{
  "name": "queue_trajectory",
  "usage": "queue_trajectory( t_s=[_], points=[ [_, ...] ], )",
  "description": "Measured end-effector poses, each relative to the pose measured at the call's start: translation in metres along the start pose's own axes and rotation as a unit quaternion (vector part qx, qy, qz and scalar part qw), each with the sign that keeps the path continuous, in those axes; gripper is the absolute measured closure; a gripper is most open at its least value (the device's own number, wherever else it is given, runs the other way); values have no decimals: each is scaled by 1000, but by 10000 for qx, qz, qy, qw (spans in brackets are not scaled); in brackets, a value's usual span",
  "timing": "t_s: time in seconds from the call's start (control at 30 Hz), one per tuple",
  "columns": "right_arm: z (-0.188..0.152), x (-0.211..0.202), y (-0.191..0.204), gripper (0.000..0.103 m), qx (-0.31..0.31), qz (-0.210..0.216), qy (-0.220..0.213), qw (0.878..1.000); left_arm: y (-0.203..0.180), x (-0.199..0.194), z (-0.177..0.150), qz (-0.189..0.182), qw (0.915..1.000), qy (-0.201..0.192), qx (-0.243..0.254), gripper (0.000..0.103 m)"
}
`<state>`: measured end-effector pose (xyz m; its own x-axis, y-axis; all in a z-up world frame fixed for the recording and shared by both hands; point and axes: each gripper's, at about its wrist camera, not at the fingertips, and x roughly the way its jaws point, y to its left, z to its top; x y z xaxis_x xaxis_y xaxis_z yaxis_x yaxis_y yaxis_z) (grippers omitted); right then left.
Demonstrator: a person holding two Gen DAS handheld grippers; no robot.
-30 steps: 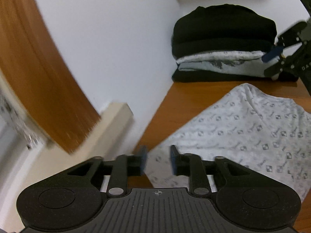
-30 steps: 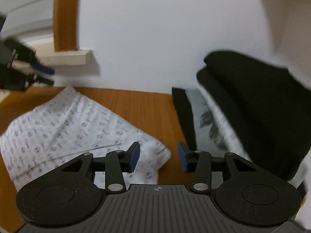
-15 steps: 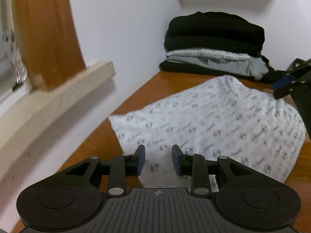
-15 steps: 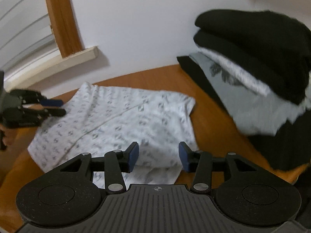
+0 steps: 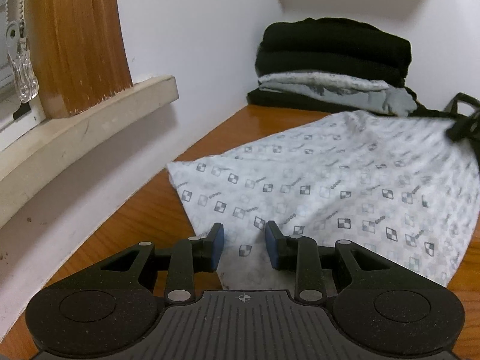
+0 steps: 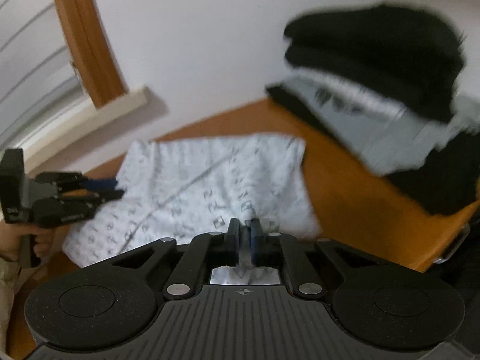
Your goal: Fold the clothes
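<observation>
Left wrist view: the left gripper sits low over the near corner of the white patterned garment, its blue-padded jaws parted with a clear gap and nothing between them; the cloth's corner lies below that gap. The garment is spread flat on the wooden table, its left edge running diagonally away from the wall, with a strip of bare wood between that edge and the white wall. A pale window ledge juts out above the table's left side, with a wooden frame standing on it. At the far end, in the corner, a stack of folded clothes rests on the table, black items with a grey one between; the garment's far edge lies close in front of it. The right gripper appears only as a dark blur at the garment's far right edge.

In the right wrist view, which is motion-blurred, the right gripper has its jaws closed almost together, pinching a fold of the garment at its near edge. A band of open table separates the garment's right edge from the folded stack. The left gripper, held by a hand, reaches the cloth's left edge.
</observation>
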<state>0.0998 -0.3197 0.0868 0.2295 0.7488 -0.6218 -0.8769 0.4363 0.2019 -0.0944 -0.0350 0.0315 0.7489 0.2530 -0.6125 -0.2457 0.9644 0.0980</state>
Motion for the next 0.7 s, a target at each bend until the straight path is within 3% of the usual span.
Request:
queue_trajectory(
  t_s=[0.23,0.33,0.4,0.7],
  points=[
    [-12,-17,-10,101,-103,-447,63,9989,-2,1,-3,83,9999,-34,50,69],
    [-10,-19,-8,95,-205,-537,130,9983,-2,0,-3,106,9999,-49,62,69],
    [-13,-24,-11,76,-67,-466,55,9989,-2,-1,-3,102,9999,-45,39,69],
    [-42,-18,6,73,-41,154,89,9998,-4,-2,-4,129,9999,-76,59,69]
  ],
)
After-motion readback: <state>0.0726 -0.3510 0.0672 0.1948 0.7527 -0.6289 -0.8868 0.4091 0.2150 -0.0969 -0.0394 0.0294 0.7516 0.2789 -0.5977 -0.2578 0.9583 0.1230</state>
